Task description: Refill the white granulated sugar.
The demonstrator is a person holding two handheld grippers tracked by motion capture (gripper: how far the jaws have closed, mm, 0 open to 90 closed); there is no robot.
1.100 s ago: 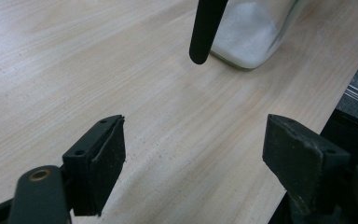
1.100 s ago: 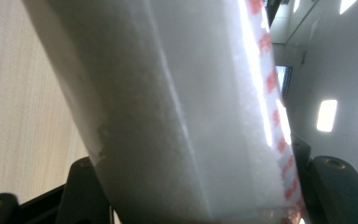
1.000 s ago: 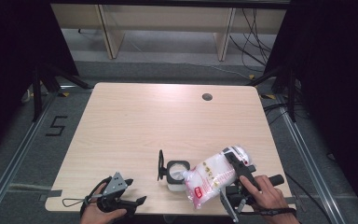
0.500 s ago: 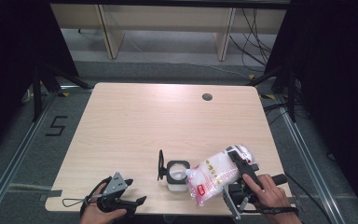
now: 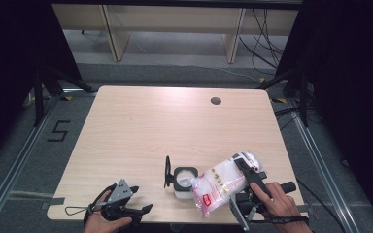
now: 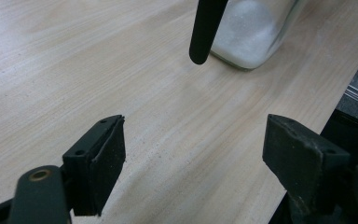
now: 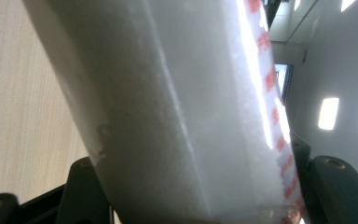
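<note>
The right gripper is clamped across a clear plastic bag of white granules with a red label, its two black jaws pressed against the bag's sides and held fairly wide apart by its bulk. In the right gripper view the bag stands between the jaws, with red printing down one edge. The bag is tilted, its lower end resting at the mouth of a square clear glass jar with a black rim. The jar stands on the pale wooden table near its front edge; white grains lie in its bottom. Its round black hinged lid stands open, upright, on the jar's left side. Left of the jar, well apart from it, the left gripper rests near the table's front edge, jaws wide apart with only bare tabletop between them.
</note>
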